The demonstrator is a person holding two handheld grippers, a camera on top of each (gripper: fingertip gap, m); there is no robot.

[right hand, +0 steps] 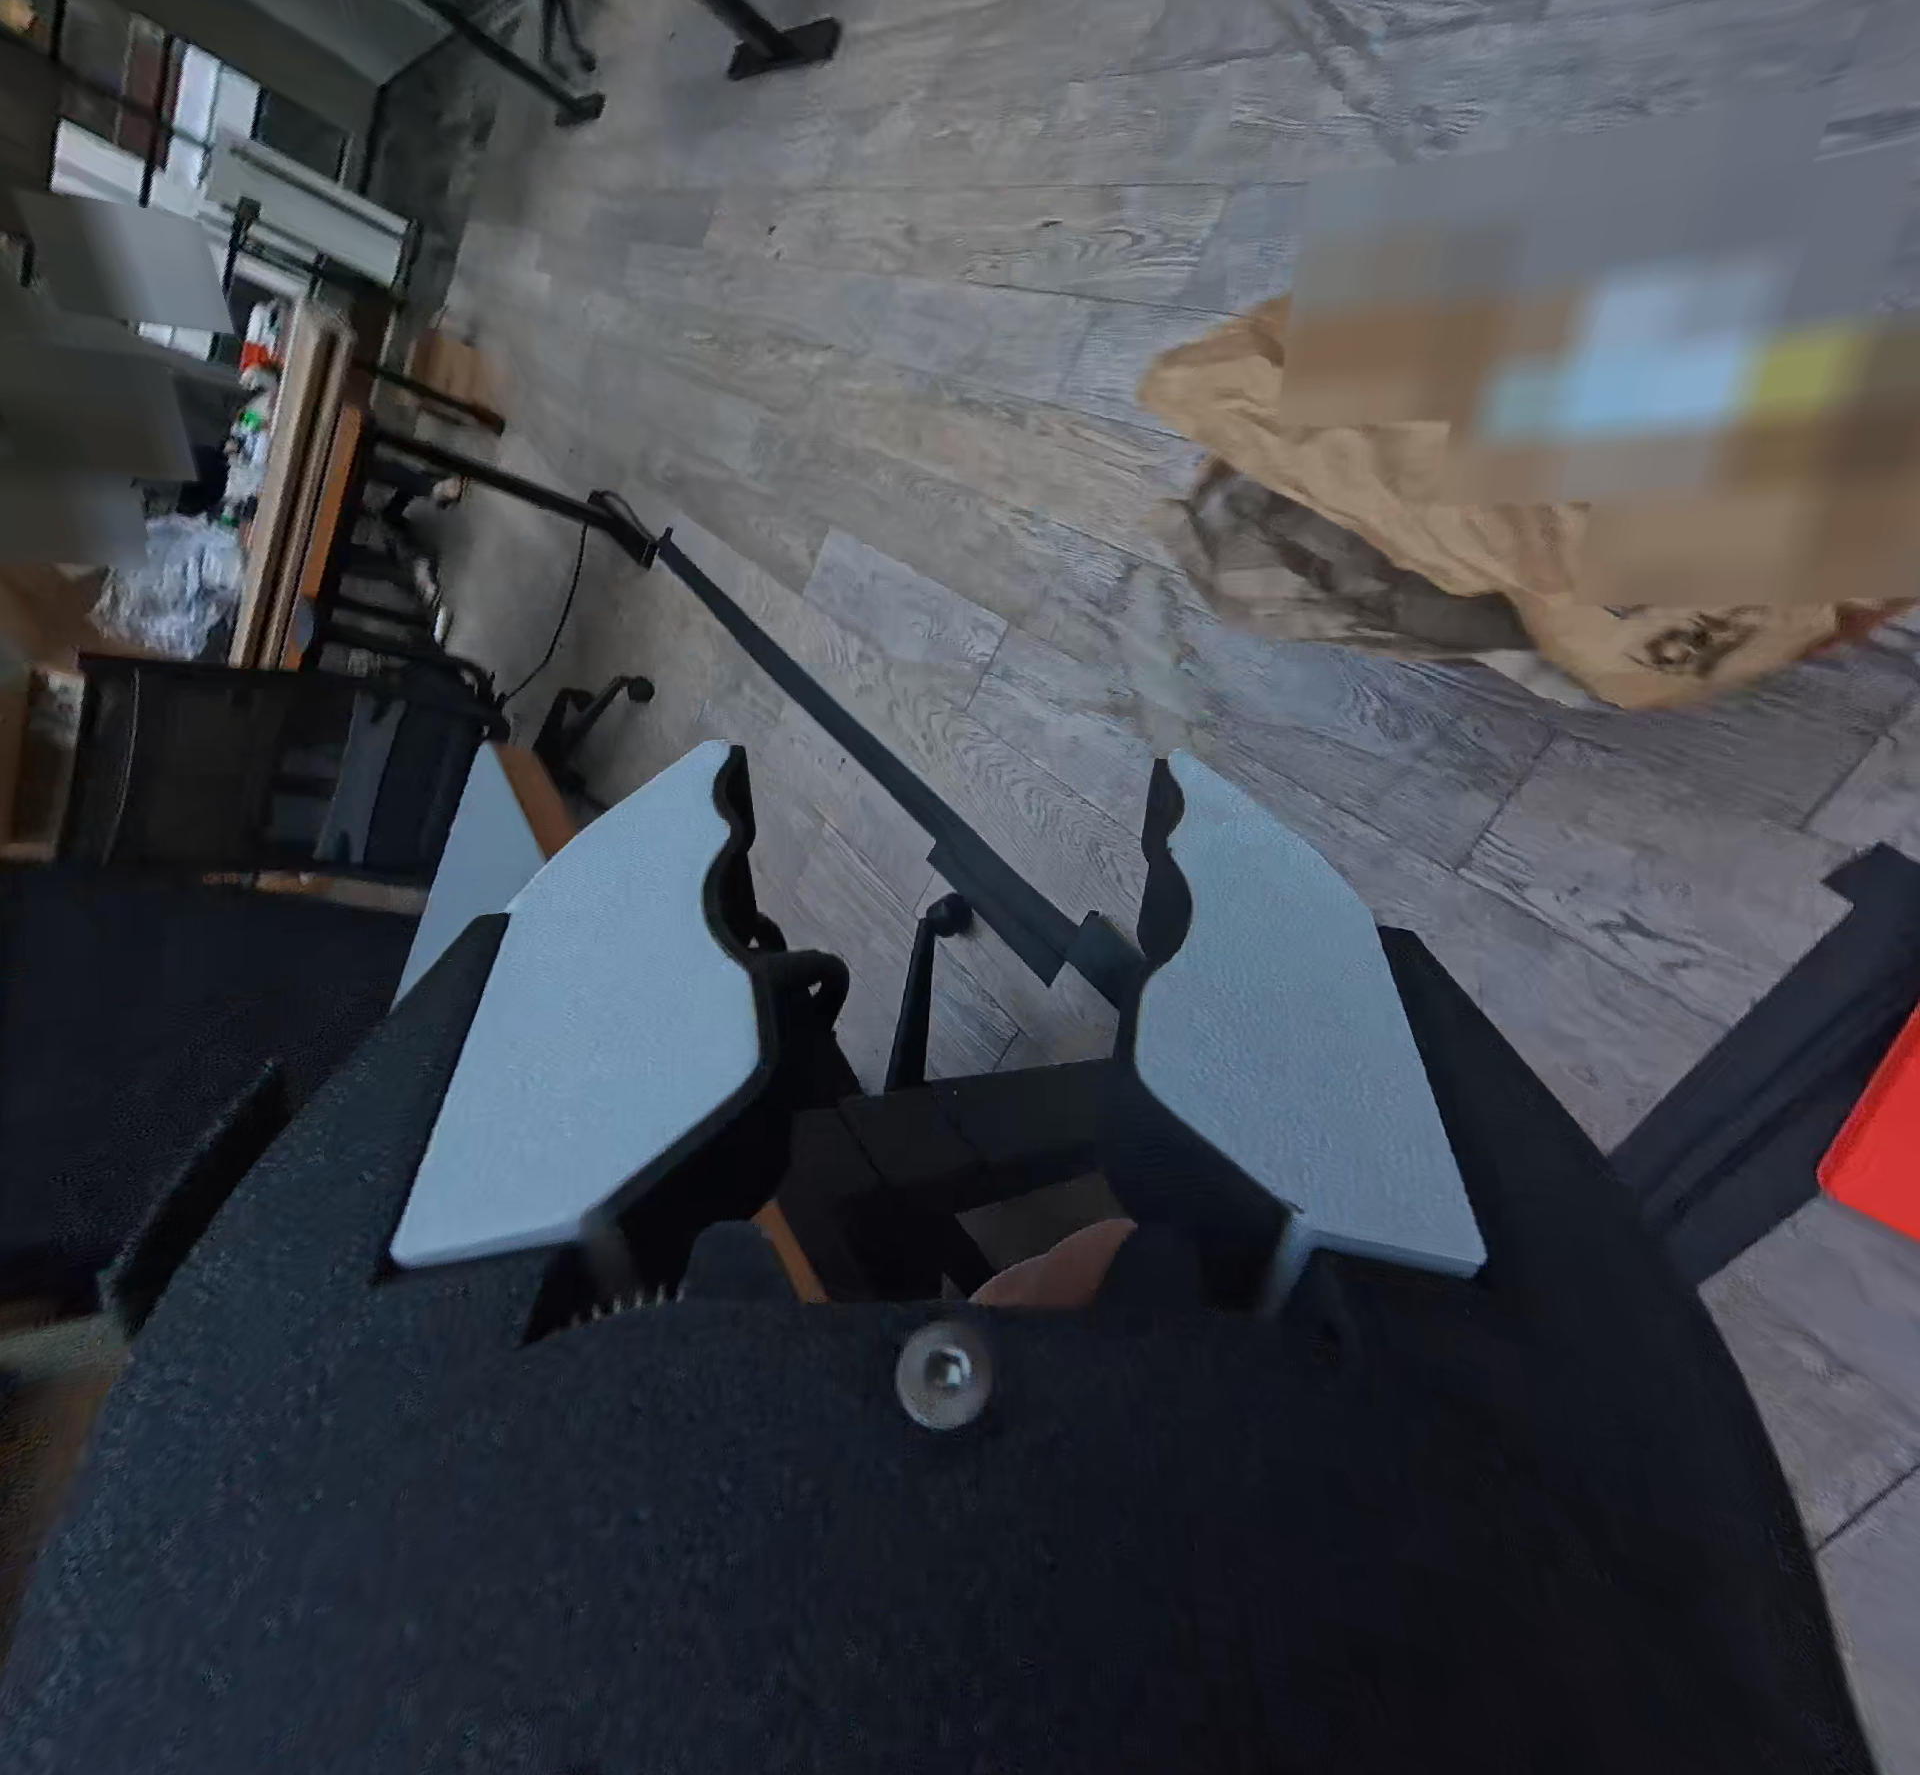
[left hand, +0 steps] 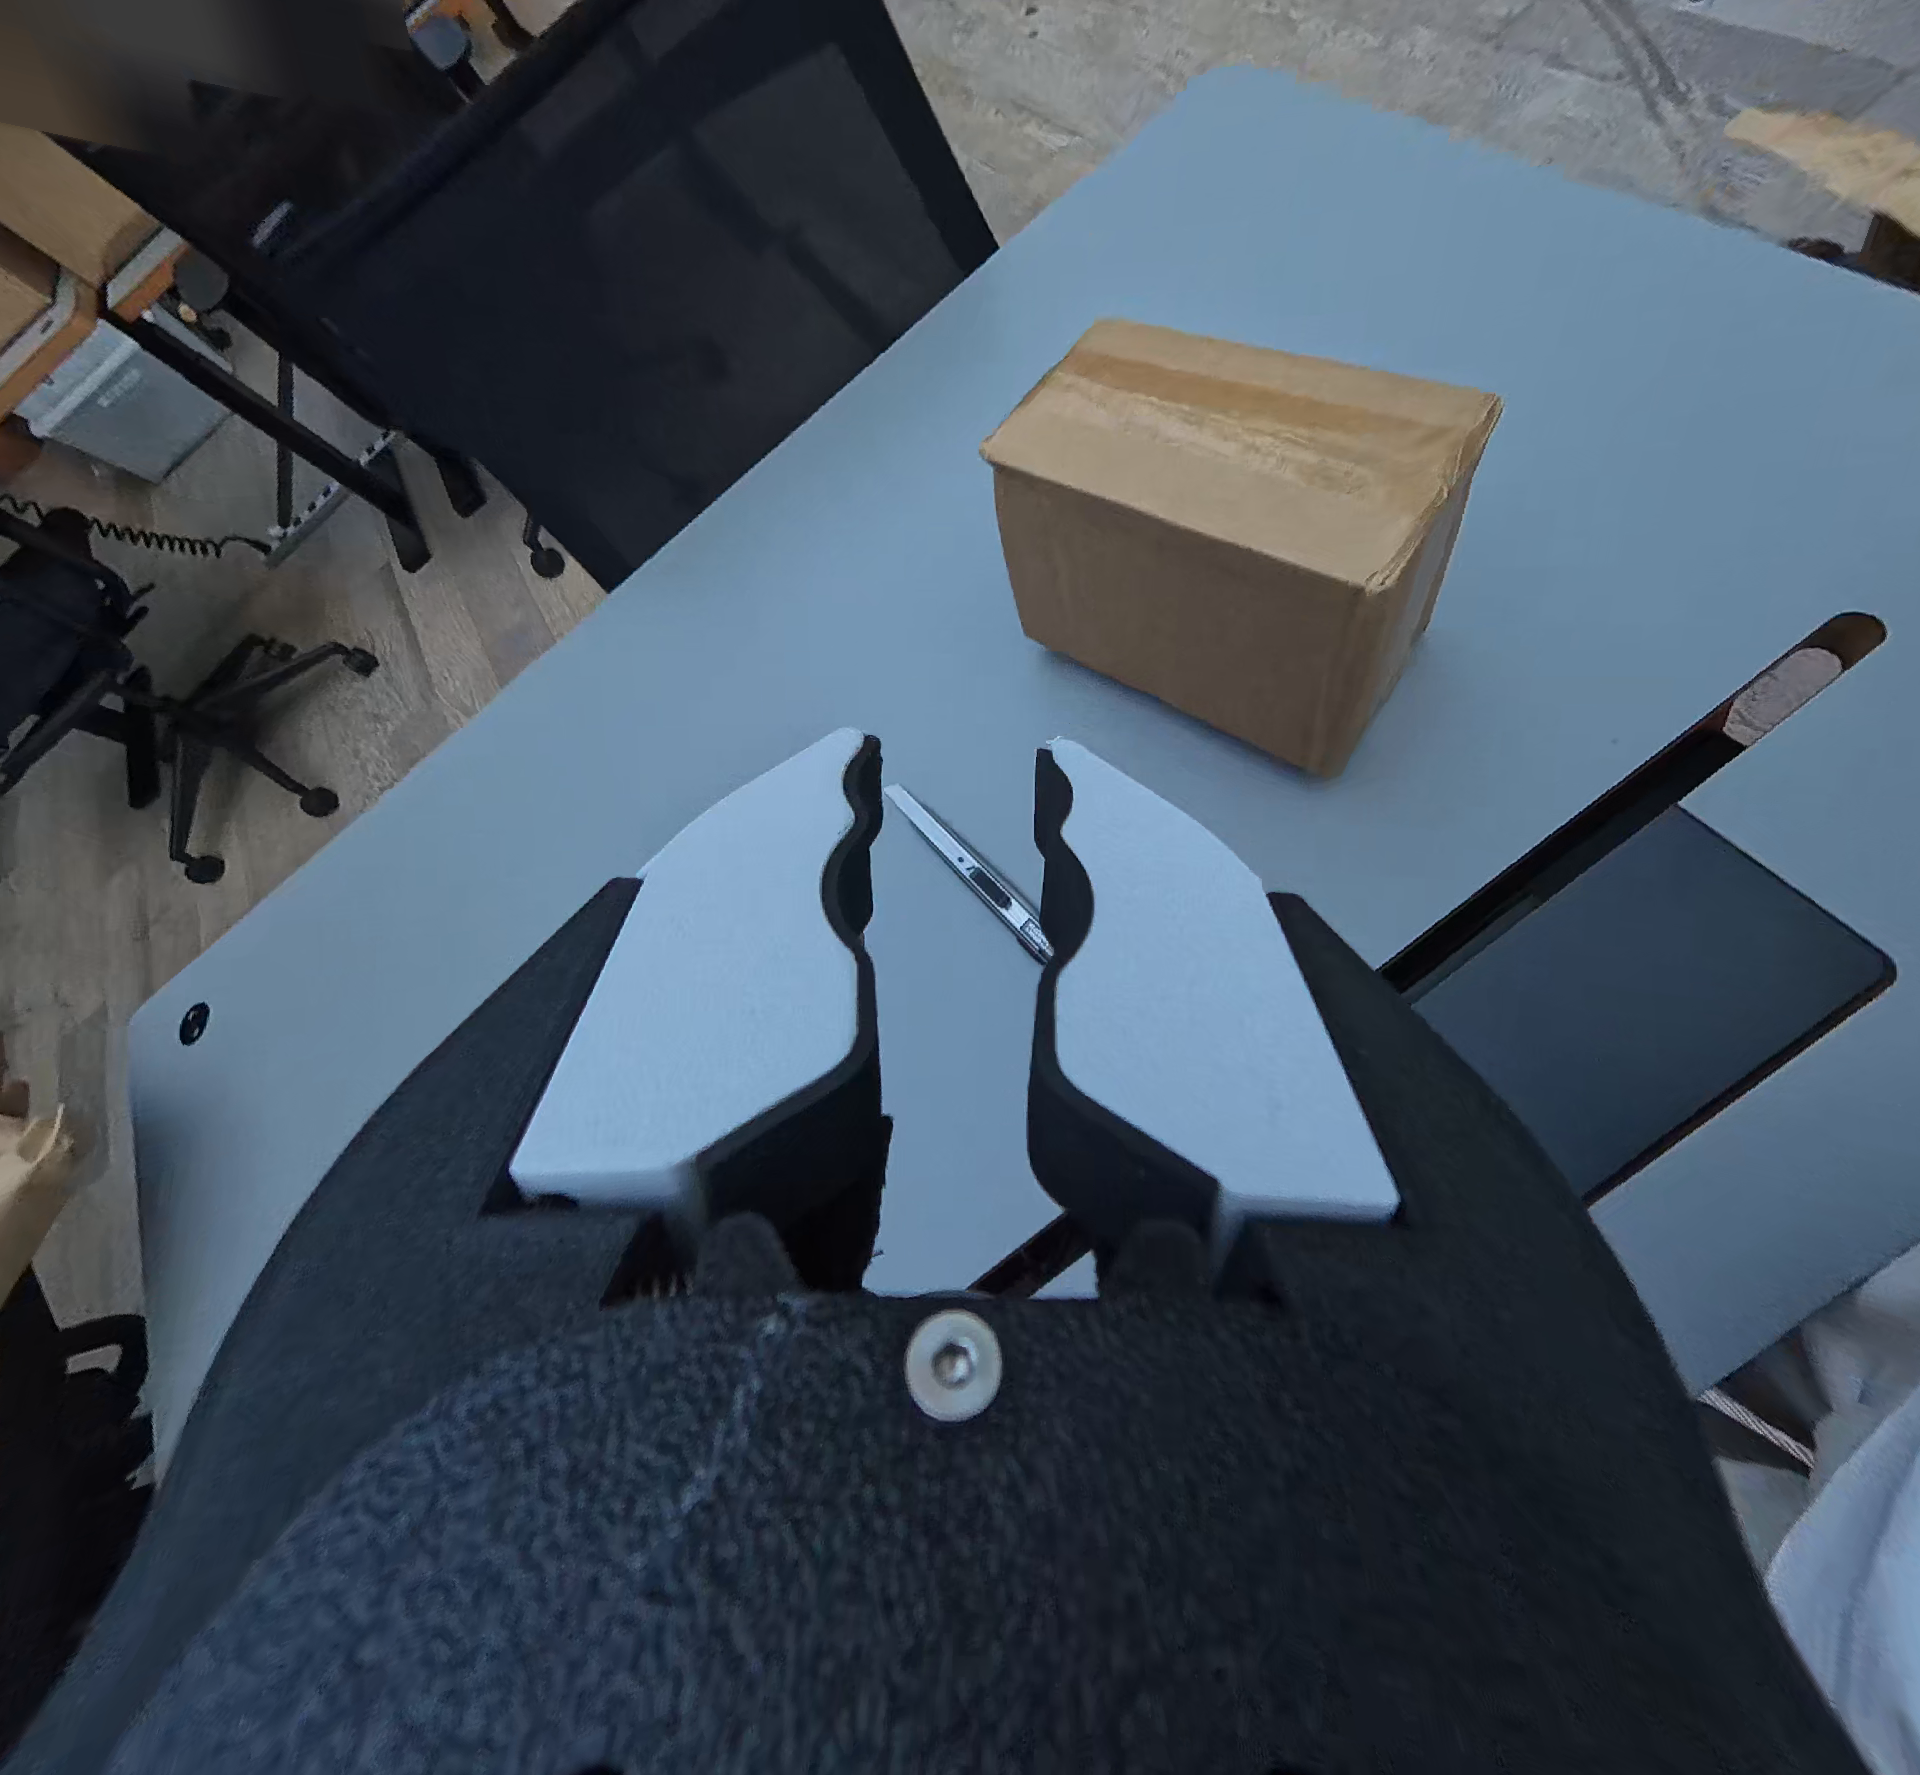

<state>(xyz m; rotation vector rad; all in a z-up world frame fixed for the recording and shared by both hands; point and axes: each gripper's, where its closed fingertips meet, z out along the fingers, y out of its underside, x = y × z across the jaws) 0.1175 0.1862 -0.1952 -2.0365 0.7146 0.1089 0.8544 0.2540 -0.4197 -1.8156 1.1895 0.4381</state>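
My left gripper (left hand: 958,759) is open and empty above a grey table (left hand: 727,603). A slim silver utility knife (left hand: 966,868) lies flat on the table right below the gap between its fingers. A brown cardboard box (left hand: 1236,530), taped shut, stands on the table beyond and to the right of the left gripper. My right gripper (right hand: 951,780) is open and empty, held off the table and pointing at the wooden floor (right hand: 1039,323). Neither the knife nor the box shows in the right wrist view.
A dark tablet-like slab (left hand: 1652,987) lies on the table at the right, with a dark strip across it. A black mesh chair (left hand: 644,250) stands at the table's far-left edge. Office chairs, desks, a black table leg (right hand: 831,717) and crumpled brown paper (right hand: 1403,499) are on the floor. Tip to tip, the grippers are about 75 cm apart.
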